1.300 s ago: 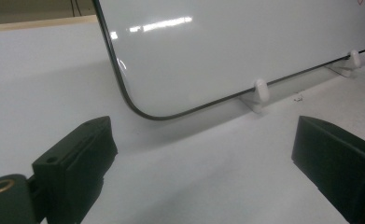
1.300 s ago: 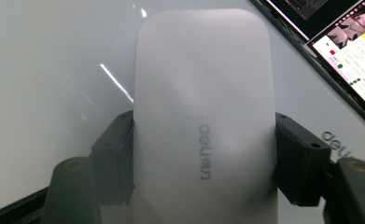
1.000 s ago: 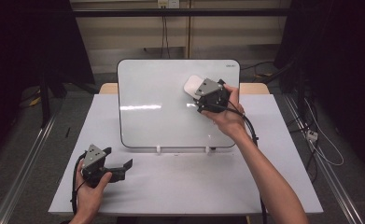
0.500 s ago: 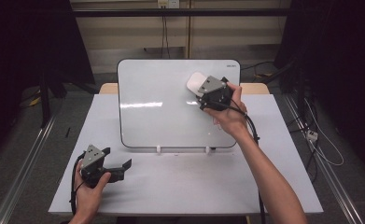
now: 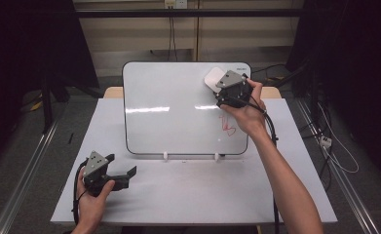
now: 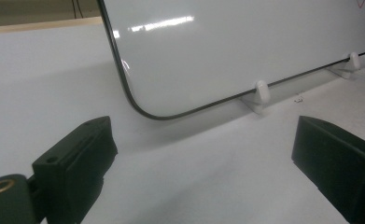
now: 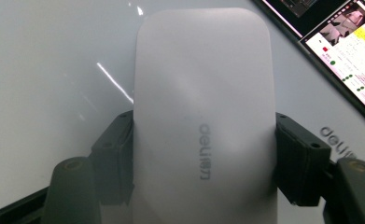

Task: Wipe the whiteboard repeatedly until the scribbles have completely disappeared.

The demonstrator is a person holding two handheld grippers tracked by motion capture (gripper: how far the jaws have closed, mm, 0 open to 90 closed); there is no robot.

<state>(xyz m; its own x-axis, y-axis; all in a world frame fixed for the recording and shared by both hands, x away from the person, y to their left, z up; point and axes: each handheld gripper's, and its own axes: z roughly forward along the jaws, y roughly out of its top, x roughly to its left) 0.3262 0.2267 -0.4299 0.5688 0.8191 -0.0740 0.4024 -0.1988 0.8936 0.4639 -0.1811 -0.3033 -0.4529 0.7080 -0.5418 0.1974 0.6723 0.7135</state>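
So the right gripper (image 5: pixel 216 84) has its jaws clamped on a white rounded-rectangle plastic eraser (image 7: pixel 203 116), pressed flat against the upper right corner of the white propped-up whiteboard with a dark rim (image 5: pixel 178 107). A red scribble (image 5: pixel 227 124) sits on the whiteboard just below it. The left gripper (image 5: pixel 124 174) rests on the white table (image 5: pixel 202 190) off the whiteboard's lower left corner, jaws apart with nothing between them.

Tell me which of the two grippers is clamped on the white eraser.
The right gripper, up at the whiteboard, grips the eraser; the left gripper rests open.

The far half of the table (image 5: pixel 285 195) is blocked by the upright whiteboard (image 5: pixel 173 117) on its two feet (image 5: pixel 164 156). Bare tabletop is left in front of it, beside the left gripper (image 5: pixel 124 175).
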